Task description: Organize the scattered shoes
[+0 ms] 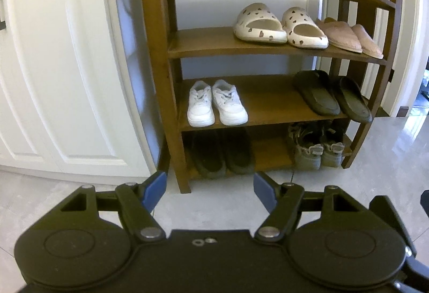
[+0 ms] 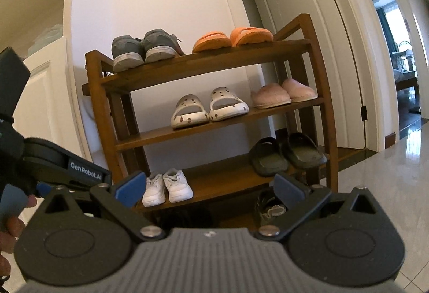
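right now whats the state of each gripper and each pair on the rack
left gripper: open, empty
right gripper: open, empty
grey sneakers: top shelf
orange slides: top shelf
spotted slides: second shelf
pink slippers: second shelf
white sneakers: third shelf
black slides: third shelf

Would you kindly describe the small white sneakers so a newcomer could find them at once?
Start at the brown wooden shoe rack against the white wall and count down to its third shelf. The white sneakers sit at that shelf's left end, toes outward, apart from the dark slippers at the right. They are the only laced white pair, and clearly the smallest shoes there.
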The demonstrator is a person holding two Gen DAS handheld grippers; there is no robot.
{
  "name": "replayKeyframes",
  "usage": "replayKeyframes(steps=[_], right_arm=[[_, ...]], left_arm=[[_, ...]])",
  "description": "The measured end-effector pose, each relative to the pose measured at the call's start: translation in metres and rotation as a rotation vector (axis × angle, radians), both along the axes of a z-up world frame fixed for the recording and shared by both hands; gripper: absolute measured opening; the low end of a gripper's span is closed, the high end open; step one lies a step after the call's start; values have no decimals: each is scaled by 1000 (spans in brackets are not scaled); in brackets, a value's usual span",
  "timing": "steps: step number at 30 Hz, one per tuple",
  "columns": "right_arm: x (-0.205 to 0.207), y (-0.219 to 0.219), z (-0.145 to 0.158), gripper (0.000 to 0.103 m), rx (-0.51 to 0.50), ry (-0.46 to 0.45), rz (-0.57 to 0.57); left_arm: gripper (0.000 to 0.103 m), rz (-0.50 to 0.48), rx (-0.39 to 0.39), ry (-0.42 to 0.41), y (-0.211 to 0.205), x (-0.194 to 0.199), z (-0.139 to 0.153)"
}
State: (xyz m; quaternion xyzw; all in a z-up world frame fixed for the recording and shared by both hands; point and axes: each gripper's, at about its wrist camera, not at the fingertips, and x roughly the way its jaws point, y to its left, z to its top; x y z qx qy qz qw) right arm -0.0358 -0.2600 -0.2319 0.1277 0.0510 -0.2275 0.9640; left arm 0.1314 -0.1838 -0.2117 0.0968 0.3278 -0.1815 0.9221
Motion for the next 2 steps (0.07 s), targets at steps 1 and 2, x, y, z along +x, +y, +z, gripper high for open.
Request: replayKeyframes(steps=[1,2], right_arm=[[0,0,0,102,0,1,-1],[1,0,0,102,0,2,-2]], left_arm=[[72,1,0,2,0,0,0],[72,2,7,11,-1,1,-1]])
